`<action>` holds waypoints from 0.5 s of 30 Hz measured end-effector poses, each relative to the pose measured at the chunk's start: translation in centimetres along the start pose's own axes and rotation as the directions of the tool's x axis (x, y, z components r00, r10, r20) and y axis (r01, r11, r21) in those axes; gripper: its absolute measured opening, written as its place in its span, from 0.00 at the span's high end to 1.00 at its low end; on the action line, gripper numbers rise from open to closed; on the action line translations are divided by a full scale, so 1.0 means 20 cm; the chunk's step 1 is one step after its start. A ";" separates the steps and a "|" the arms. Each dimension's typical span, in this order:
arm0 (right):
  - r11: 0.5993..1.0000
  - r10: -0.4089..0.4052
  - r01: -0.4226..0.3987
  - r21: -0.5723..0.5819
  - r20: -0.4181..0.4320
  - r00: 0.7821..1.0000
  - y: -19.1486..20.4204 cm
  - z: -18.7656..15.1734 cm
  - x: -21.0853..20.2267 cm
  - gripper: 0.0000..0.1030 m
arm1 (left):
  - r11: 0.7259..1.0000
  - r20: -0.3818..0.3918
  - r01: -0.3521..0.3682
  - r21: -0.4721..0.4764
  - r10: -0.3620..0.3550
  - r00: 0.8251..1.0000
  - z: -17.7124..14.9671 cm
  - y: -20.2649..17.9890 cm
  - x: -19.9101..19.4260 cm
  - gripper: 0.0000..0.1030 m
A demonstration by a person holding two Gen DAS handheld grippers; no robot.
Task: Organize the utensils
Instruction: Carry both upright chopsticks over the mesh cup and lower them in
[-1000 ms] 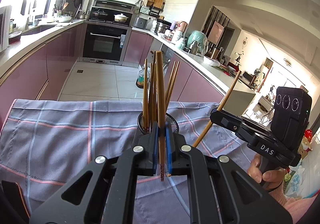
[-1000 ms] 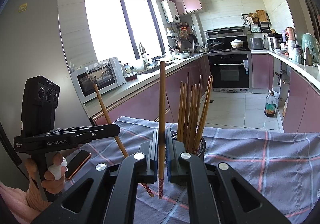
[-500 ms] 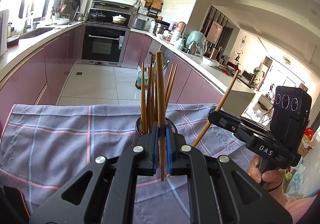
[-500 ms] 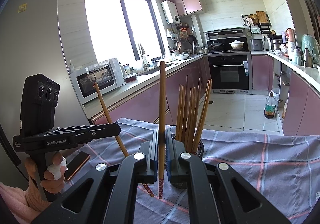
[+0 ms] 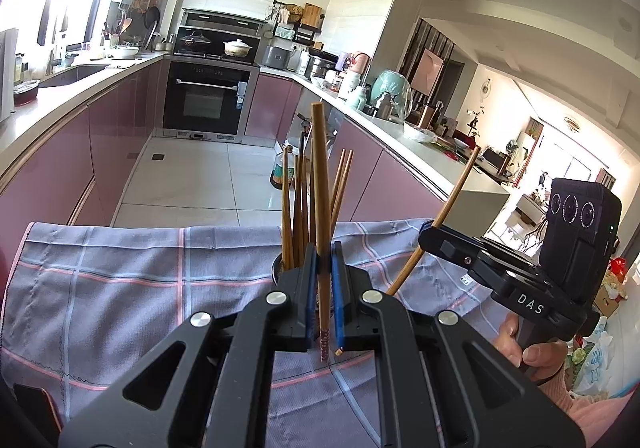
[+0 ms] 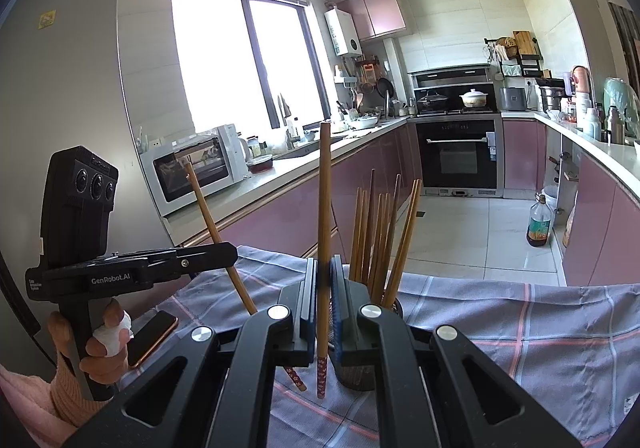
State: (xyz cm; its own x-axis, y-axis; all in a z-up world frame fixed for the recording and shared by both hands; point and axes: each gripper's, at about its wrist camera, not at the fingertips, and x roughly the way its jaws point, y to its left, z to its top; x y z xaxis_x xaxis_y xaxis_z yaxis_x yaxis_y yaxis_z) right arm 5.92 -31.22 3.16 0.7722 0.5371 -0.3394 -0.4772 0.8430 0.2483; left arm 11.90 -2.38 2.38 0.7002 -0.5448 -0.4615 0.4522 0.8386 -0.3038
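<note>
We have a chopstick in each hand here: the left gripper (image 5: 323, 290) is clamped tight on one wooden chopstick (image 5: 320, 184), and the right gripper (image 6: 323, 300) is pinched just as tight on the other chopstick (image 6: 325, 204), both standing near upright with their patterned tips hanging below the pads. Right behind them, the dark mesh holder (image 6: 356, 368) sits near the middle of the checked cloth (image 5: 120, 276), well in from its far edge, already bristling with a bundle of chopsticks (image 6: 380, 232). We judge these sticks light and stiff, thin tapered rods with a smooth, possibly slick finish, so they could pivot or slide between flat pads if we hold too near an end; we grip low on the shaft, above the decorated tip, which looks sensible. The cloth is soft, woven, a little wrinkled, grey with pink and pale lines. A phone (image 6: 154, 336) lies near the cloth's left edge, beside the person's hand (image 6: 104, 344).
</note>
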 end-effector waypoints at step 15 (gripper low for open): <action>1.000 -0.002 0.003 -0.008 0.022 1.000 0.00 0.02 0.00 0.95 | 1.000 0.023 -0.002 0.015 0.002 1.000 0.04 -0.04 -0.02 0.93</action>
State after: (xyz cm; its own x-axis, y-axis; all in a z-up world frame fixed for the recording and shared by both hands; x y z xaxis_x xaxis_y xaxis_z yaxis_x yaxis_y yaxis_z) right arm 6.08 -31.28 3.63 0.7824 0.5343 -0.3201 -0.4783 0.8446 0.2405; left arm 11.69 -2.74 3.37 0.7134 -0.5431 -0.4429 0.4589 0.8397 -0.2905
